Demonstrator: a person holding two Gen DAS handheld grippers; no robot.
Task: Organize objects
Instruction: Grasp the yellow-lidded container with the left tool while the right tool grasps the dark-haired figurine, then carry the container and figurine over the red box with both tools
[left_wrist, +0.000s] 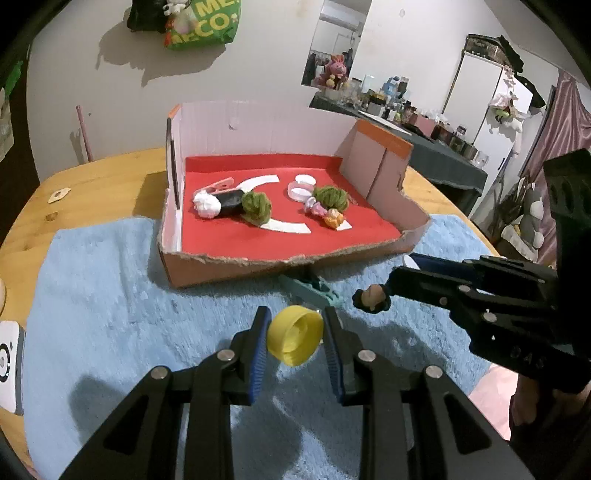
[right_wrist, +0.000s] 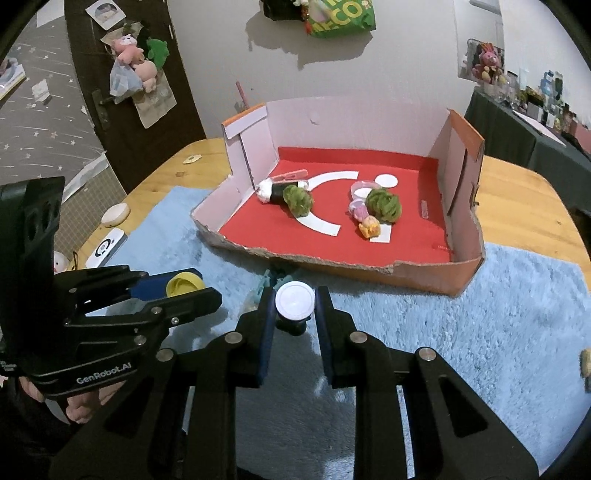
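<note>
Yellow cap (left_wrist: 294, 339), red-lined box (left_wrist: 236, 240)

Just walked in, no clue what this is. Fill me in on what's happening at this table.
A person is tidying small things with a gripper in each hand. The left gripper is shut on a yellow bottle cap; the right gripper is shut on a small white-topped object. Both hang over the blue mat, just short of the red-lined cardboard box, which holds green yarn balls and other bits.

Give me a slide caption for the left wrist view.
Left gripper holds a yellow cap above the blue mat, facing the red-lined box.
</note>
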